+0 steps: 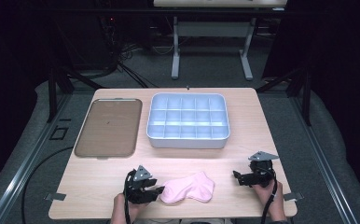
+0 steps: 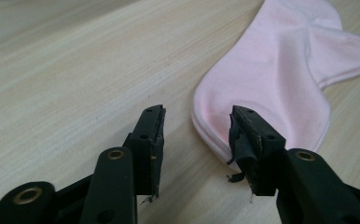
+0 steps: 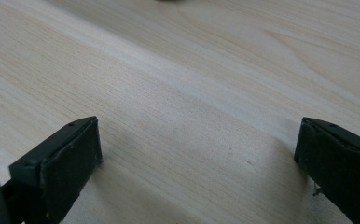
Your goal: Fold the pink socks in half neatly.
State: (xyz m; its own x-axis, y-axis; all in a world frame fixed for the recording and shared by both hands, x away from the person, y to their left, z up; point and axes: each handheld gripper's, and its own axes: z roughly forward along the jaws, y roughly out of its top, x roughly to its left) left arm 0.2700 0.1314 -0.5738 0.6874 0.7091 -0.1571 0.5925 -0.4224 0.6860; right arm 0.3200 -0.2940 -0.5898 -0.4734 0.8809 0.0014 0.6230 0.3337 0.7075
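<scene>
A dim room with grey carpet and dark curtains surrounds 1 pale wooden counter [image 1: 243,140], with a second table's white legs [image 1: 175,46] standing beyond it. On the counter lie 1 brown tray [image 1: 108,127] at the far left, 1 white compartment box [image 1: 188,120] just beside it at center, and 1 pink sock [image 1: 190,187] near the front edge. The sock lies flat, its long axis running roughly left to right across the counter; in the high view one rounded end points left toward the left claw [image 1: 157,190], while the broader end sits to the right and slightly farther back. 2 claws are at work, 1 in each of the person's hands. The left claw stands partly spread, its jaws flanking the sock's rounded near end without pressing it; 1 jaw tip overlaps the fabric's edge in the left gripper view. The right claw [image 1: 236,176], well apart from the sock at the right, is spread wide over bare wood.
</scene>
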